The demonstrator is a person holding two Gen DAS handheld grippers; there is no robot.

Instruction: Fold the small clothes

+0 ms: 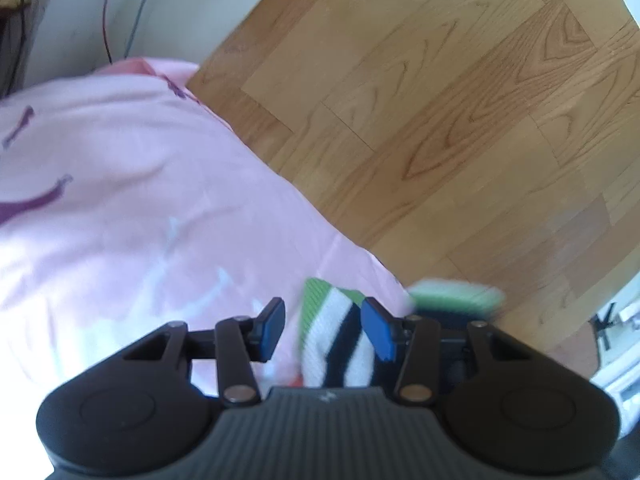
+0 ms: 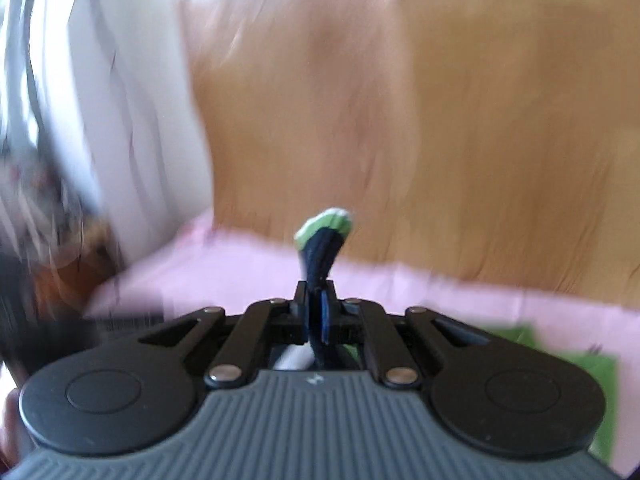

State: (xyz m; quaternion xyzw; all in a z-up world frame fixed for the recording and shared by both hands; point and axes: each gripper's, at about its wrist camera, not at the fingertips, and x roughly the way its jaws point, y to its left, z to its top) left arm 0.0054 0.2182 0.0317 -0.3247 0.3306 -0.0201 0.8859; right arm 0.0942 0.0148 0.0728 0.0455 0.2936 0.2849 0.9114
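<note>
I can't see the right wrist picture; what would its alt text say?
The right tool is shut on a dark sock with a green tip, which sticks up beyond it. Behind, blurred, lie a pink sheet and wood floor.

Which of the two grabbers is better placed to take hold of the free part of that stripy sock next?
Probably the left gripper: its jaws stand open around the green, white and black striped sock over the pink sheet. The right gripper is already shut on the sock's dark end.
</note>
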